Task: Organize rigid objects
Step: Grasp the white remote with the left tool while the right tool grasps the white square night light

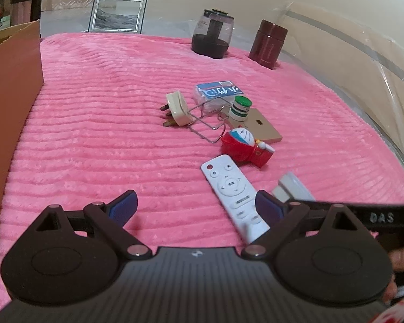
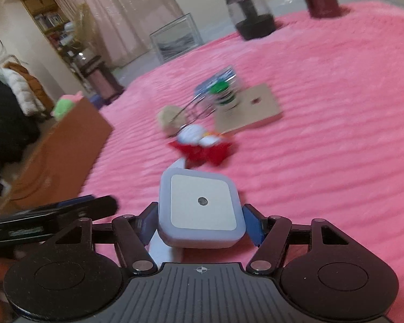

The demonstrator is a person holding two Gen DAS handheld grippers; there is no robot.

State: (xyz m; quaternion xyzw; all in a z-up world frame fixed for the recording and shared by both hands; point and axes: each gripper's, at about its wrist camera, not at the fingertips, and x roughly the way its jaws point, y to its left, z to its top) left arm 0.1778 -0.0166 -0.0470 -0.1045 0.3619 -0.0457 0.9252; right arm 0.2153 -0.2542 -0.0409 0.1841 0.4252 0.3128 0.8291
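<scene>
My right gripper [image 2: 199,223] is shut on a white square plug-in night light [image 2: 199,207], held just above the pink blanket; it also shows in the left wrist view [image 1: 293,188]. My left gripper [image 1: 196,210] is open and empty, its jaws wide apart, with a white remote [image 1: 234,196] lying by its right finger. Ahead lie a red Doraemon figure [image 1: 245,145], a cream plug [image 1: 176,109], a wire holder [image 1: 210,118], a green-capped bottle [image 1: 239,109], a blue card pack [image 1: 218,91] and a tan flat box [image 1: 264,126].
A cardboard box [image 1: 10,102] stands at the left edge of the pink blanket [image 1: 107,107]. A dark glass jar [image 1: 212,35], a maroon flask [image 1: 268,44] and a picture frame [image 1: 117,13] stand at the back. The left gripper shows in the right wrist view [image 2: 54,215].
</scene>
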